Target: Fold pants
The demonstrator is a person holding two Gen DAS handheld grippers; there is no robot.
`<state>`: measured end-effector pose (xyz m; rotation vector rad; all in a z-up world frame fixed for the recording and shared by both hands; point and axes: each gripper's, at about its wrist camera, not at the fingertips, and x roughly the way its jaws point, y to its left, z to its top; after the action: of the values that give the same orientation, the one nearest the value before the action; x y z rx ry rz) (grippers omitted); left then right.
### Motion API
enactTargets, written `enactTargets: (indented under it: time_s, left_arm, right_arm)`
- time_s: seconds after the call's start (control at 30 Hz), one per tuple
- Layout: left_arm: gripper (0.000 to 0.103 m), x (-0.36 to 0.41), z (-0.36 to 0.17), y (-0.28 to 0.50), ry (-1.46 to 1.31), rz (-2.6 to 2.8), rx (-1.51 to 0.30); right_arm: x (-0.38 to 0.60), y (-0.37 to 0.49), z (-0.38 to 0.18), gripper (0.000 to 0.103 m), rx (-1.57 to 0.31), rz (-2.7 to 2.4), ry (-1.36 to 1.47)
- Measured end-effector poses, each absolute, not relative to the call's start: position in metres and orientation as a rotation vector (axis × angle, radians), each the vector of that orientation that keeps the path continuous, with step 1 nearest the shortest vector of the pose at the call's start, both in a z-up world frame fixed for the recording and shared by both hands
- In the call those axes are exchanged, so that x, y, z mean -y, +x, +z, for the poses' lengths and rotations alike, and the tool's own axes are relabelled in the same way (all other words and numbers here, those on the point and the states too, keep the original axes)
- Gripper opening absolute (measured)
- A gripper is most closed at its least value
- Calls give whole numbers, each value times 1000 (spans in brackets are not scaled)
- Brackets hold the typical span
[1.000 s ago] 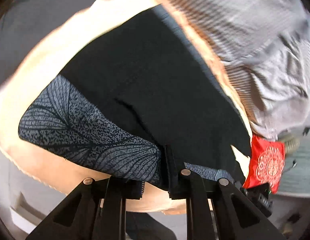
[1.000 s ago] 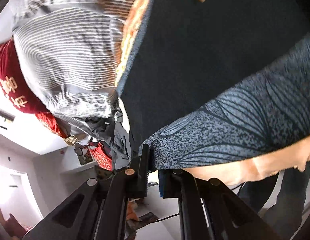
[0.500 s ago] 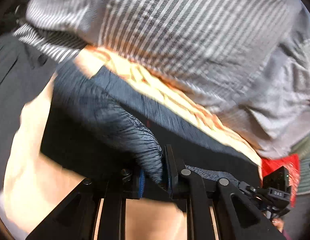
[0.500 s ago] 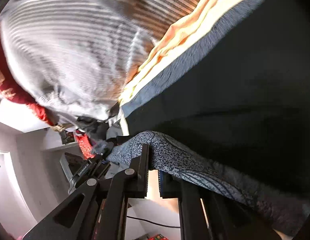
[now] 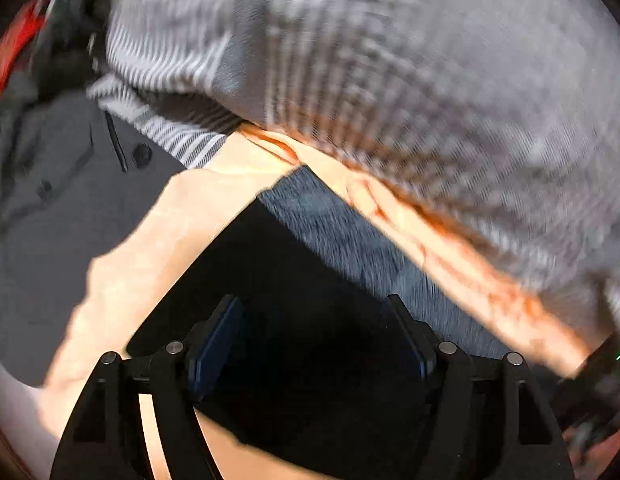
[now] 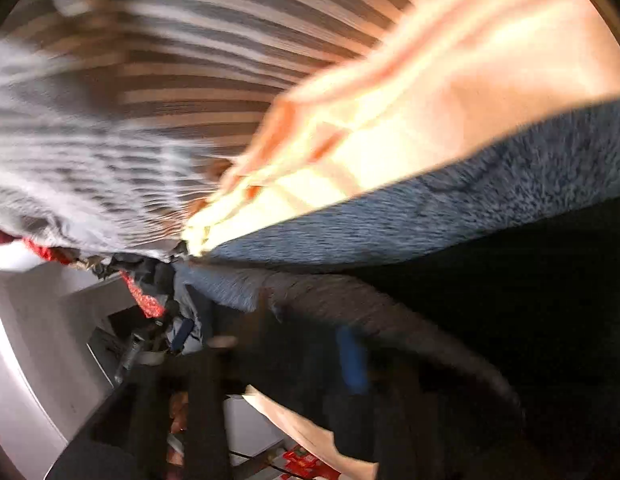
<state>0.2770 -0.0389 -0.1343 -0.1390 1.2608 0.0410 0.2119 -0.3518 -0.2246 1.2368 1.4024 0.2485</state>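
Note:
The pants (image 5: 310, 280) are black with a blue-grey patterned band (image 5: 350, 236) and lie folded on a peach sheet (image 5: 157, 240). My left gripper (image 5: 314, 344) points steeply down over the black cloth. Its jaws are opening wide and nothing is pinched between the pads (image 5: 213, 344). In the blurred right wrist view the same pants (image 6: 510, 300) fill the right side, their patterned band (image 6: 430, 208) running along the sheet (image 6: 430, 92). My right gripper (image 6: 277, 364) is opening too. A patterned fold (image 6: 370, 304) lies loose just ahead of its fingers (image 6: 352, 360).
A heap of grey striped cloth (image 5: 390, 60) lies just beyond the pants, also the striped cloth (image 6: 149, 80) in the right wrist view. A dark grey garment with buttons (image 5: 69, 168) lies left of it. Red items (image 6: 145, 300) and white furniture (image 6: 37, 340) sit past the sheet's edge.
Both grippers carried the patterned end over the black cloth toward the striped heap, then let go. Their jaws, shut on the cloth in the earlier frames, now stand wide apart.

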Motion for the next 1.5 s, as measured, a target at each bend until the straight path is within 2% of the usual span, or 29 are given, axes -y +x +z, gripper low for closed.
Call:
enactTargets:
  time_s: [0.03,0.17,0.23,0.33,0.37,0.4,0.43,0.47,0.57,0.6,0.7,0.9,1.13,1.33,1.5]
  left_arm:
    - [73,48,-133,269,-85,28,-1261]
    - [73,103,-151,230,78,-81,-1316]
    - [73,130,-169,222,128,-107,-1350]
    - [73,153,-189,219,233,-75,-1331]
    - [78,155,-191,220,243,-69,-1326]
    - [79,156,-191,221,240,-71,-1328]
    - [79,156,-189,221,246,-72,-1337]
    - [79,157,-187,221,259,-75,-1339]
    - [79,166,-175,210,315,-96,-1336]
    - [79,169,-170,204,321,-114,-1339]
    - [79,188,-156,182,336,-197,-1345]
    - [79,246,-145,124,282,-470,-1409]
    - [79,302,-145,68,233,-685,-1473]
    - [79,326,-149,51,201,-782,-1503]
    - [79,344,-167,40,203,-762,-1545]
  right_arm:
    - [350,212,-208,70,-1373,273,1206]
    - [336,199,-155,71,-1303,357,1030]
    - [324,186,-151,71,-1338,408,985]
    - [313,170,-175,70,-1461,357,848]
    - [315,167,-184,62,-1490,311,791]
    - [320,164,-189,47,-1497,276,762]
    - [323,162,-189,46,-1490,268,776]
    - [329,158,-185,47,-1463,264,808]
    - [345,139,-154,62,-1372,235,765]
    - [351,125,-141,64,-1345,208,747]
    - [365,90,-123,64,-1332,126,730]
    - [387,-38,-97,64,-1306,-133,787]
    - [414,-180,-112,64,-1292,-385,898]
    - [416,-241,-130,64,-1270,-484,995]
    - [411,-250,-156,64,-1256,-479,1072]
